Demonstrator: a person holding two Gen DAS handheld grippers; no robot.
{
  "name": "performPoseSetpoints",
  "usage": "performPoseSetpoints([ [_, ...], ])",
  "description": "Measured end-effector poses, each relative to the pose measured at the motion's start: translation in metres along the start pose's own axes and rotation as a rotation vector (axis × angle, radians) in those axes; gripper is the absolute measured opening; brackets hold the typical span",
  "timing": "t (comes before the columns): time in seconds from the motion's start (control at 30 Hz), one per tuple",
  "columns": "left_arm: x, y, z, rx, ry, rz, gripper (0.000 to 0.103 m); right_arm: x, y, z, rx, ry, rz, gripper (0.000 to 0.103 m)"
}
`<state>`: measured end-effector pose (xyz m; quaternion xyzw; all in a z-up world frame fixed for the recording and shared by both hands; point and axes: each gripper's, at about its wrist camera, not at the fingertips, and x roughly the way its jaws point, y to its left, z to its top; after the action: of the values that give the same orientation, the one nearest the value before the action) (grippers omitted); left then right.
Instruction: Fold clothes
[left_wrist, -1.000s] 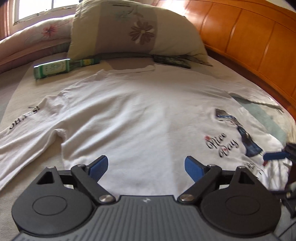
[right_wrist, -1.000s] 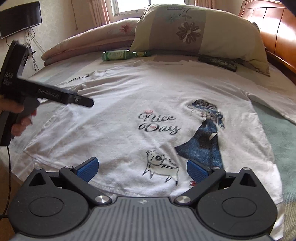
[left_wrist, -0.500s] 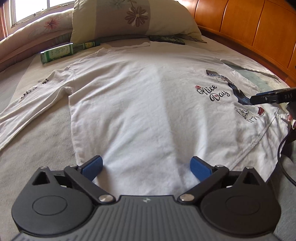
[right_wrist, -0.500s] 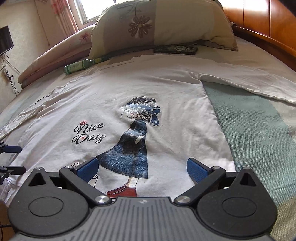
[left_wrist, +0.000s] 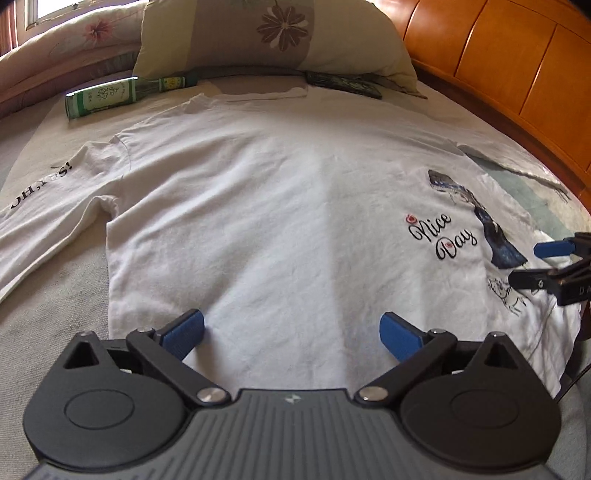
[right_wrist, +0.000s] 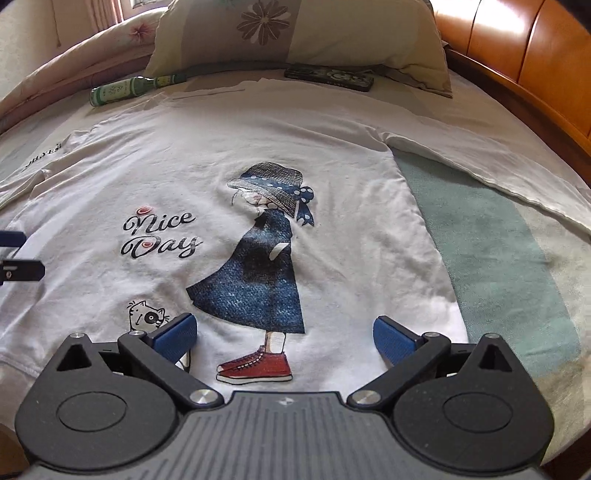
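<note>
Left tool (left_wrist: 291, 332) and right tool (right_wrist: 282, 334) gape wide, empty, at shirt (left_wrist: 280, 221) hem, six o'clock; shirt spread flat; hem-grasp stage, judged; pinch both corners.

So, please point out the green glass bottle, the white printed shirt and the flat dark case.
Green glass bottle (left_wrist: 105, 98), left wrist view, label.
White printed shirt (left_wrist: 277, 206), left wrist view, plain chest.
Flat dark case (right_wrist: 328, 76), right wrist view, top face.
</note>
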<state>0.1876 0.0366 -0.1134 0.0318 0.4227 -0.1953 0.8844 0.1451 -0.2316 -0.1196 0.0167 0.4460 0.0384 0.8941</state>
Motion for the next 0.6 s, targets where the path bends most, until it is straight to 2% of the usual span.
performPoseSetpoints([
  [0.13,-0.004,0.034,0.040,-0.105,-0.049,-0.011,0.101,-0.008,0.011,0.023,0.045,-0.120,0.061,0.103],
  [0.23,-0.008,0.060,0.071,-0.184,-0.086,-0.020,0.101,0.008,0.037,0.051,-0.024,-0.152,0.155,0.103],
  [0.33,0.025,0.091,0.112,-0.301,-0.031,-0.041,0.101,0.032,0.064,0.075,-0.085,-0.136,0.249,0.103],
  [0.43,0.066,0.108,0.139,-0.380,0.061,-0.047,0.101,0.044,0.079,0.081,-0.060,-0.160,0.330,0.103],
  [0.5,0.093,0.119,0.145,-0.450,0.105,-0.055,0.101,0.046,0.078,0.077,-0.018,-0.186,0.397,0.103],
  [0.6,0.116,0.125,0.158,-0.437,0.062,-0.003,0.100,0.047,0.069,0.072,0.018,-0.168,0.472,0.103],
])
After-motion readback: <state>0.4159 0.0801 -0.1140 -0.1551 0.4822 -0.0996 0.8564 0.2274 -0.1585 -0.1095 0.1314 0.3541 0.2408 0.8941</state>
